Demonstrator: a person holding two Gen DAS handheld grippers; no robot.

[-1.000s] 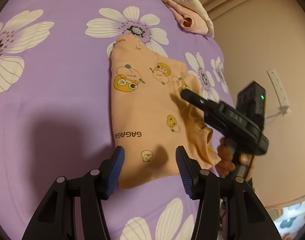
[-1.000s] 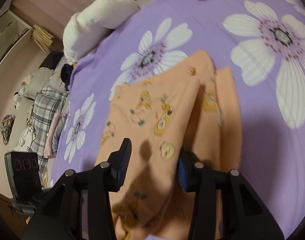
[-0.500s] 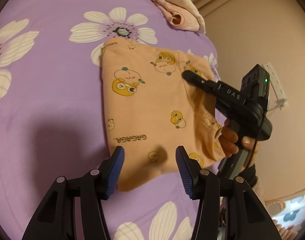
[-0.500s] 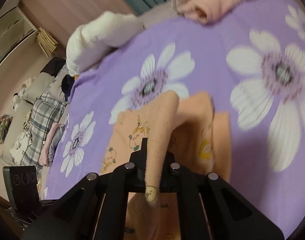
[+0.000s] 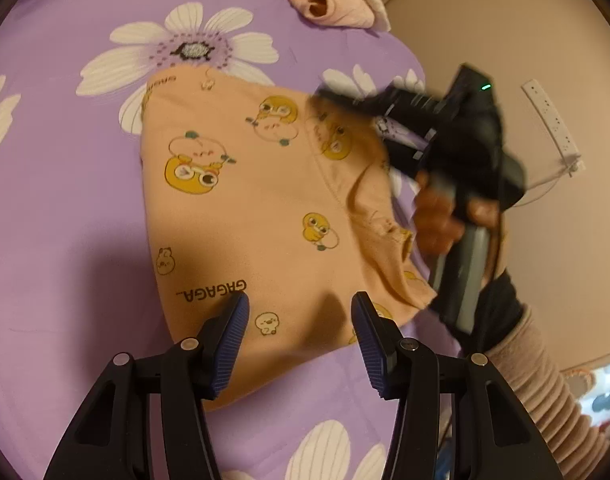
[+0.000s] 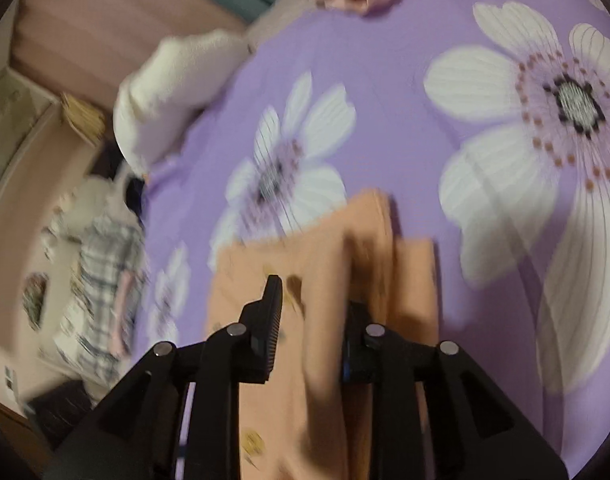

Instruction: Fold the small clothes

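A small orange top (image 5: 257,208) with yellow duck prints and the word GAGAGA lies flat on the purple flowered sheet (image 5: 65,200). My left gripper (image 5: 300,304) hovers open over its near hem, with nothing between the pads. The right gripper (image 5: 337,98), blurred by motion, is at the top's far right corner, held by a hand (image 5: 441,220). In the right wrist view, the right gripper (image 6: 313,300) has its jaws opening. A raised fold of the orange top (image 6: 325,248) runs between them, and the pads are no longer pinching it.
Folded pink clothes (image 5: 329,0) sit at the far edge of the bed. A white pillow (image 6: 173,80) and a plaid garment (image 6: 105,280) lie off to the left in the right wrist view. A wall with a power strip (image 5: 553,120) is close on the right.
The right gripper shut on a fold of the orange top and lifted it, and now its jaws have parted. Both hands have shifted, and the top looks nearer in the left wrist view.
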